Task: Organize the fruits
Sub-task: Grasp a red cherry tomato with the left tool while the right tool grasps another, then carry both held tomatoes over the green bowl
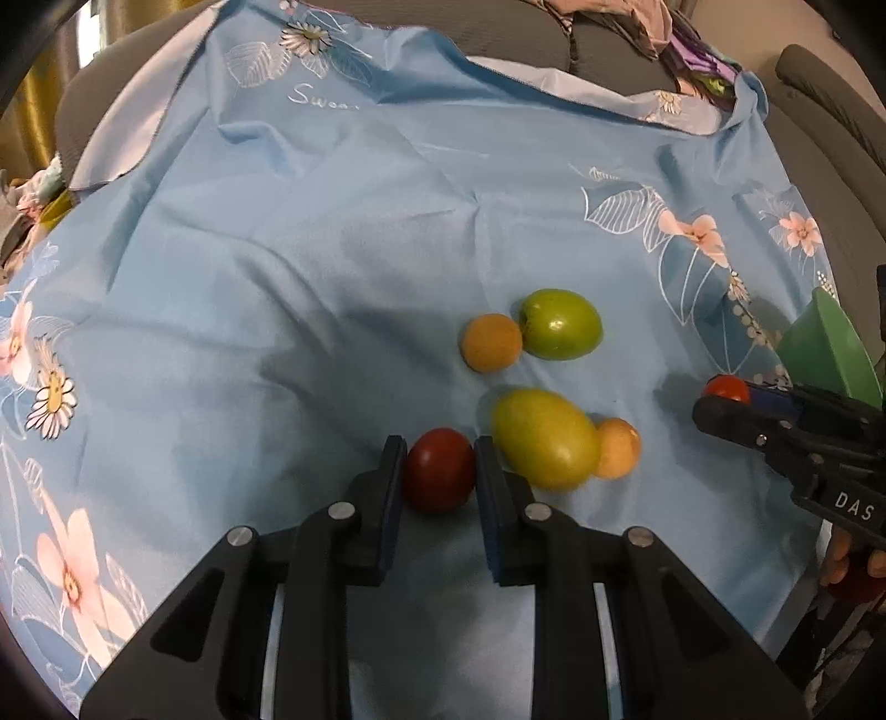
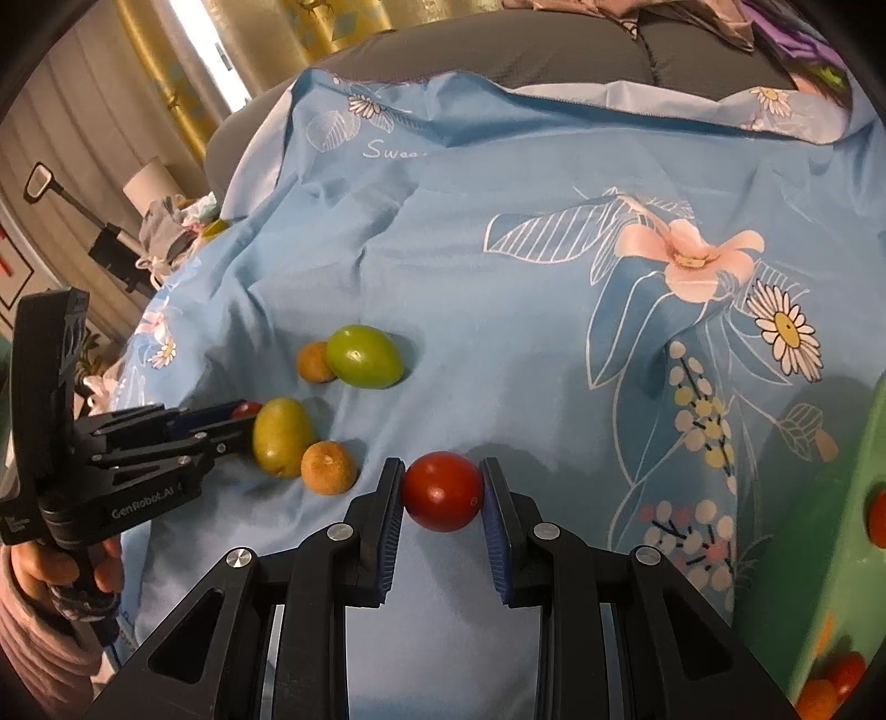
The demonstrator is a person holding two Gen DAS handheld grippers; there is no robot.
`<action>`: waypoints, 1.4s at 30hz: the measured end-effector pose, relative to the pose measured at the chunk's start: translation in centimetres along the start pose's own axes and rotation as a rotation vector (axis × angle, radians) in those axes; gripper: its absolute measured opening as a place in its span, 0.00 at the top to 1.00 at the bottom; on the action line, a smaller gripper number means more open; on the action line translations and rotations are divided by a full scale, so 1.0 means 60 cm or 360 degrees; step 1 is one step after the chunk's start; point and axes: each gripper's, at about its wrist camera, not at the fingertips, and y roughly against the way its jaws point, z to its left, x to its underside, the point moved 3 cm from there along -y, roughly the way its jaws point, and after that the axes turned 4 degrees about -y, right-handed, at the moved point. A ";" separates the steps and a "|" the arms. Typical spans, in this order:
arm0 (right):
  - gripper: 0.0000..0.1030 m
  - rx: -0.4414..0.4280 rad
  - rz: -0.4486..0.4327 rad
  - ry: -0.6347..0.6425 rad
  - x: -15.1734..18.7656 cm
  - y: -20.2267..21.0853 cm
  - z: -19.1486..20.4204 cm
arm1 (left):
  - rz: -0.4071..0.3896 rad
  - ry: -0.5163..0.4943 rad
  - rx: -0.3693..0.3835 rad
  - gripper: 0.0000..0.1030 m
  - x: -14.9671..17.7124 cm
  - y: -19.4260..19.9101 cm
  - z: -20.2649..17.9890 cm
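Observation:
My left gripper (image 1: 438, 450) is shut on a dark red tomato (image 1: 438, 469) low over the blue floral cloth (image 1: 332, 232). My right gripper (image 2: 441, 473) is shut on another red tomato (image 2: 442, 490). In the left wrist view the right gripper (image 1: 720, 401) shows at the right with its tomato (image 1: 726, 387). On the cloth lie two green fruits (image 1: 560, 324) (image 1: 545, 438) and two small orange fruits (image 1: 492, 342) (image 1: 617, 447). A green bowl (image 2: 830, 543) at the right edge holds red and orange fruits (image 2: 841, 673).
The cloth covers a grey sofa (image 1: 515, 27). Clothes lie on the sofa back (image 1: 681, 50). Curtains and a lamp (image 2: 149, 177) stand at the left. The left gripper (image 2: 221, 426) shows beside the green fruit (image 2: 282, 437) in the right wrist view.

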 end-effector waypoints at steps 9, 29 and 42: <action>0.72 -0.0061 -0.0051 -0.0010 0.018 0.042 0.005 | -0.0166 0.0036 0.0065 0.77 0.015 0.089 -0.021; 0.72 -0.0132 -0.0271 0.0007 0.066 0.192 0.005 | -0.0319 -0.0151 0.0090 0.77 0.039 0.199 -0.166; 0.72 -0.0095 -0.0419 -0.0093 0.083 0.263 -0.053 | -0.0368 -0.0335 0.0163 0.76 0.011 0.216 -0.275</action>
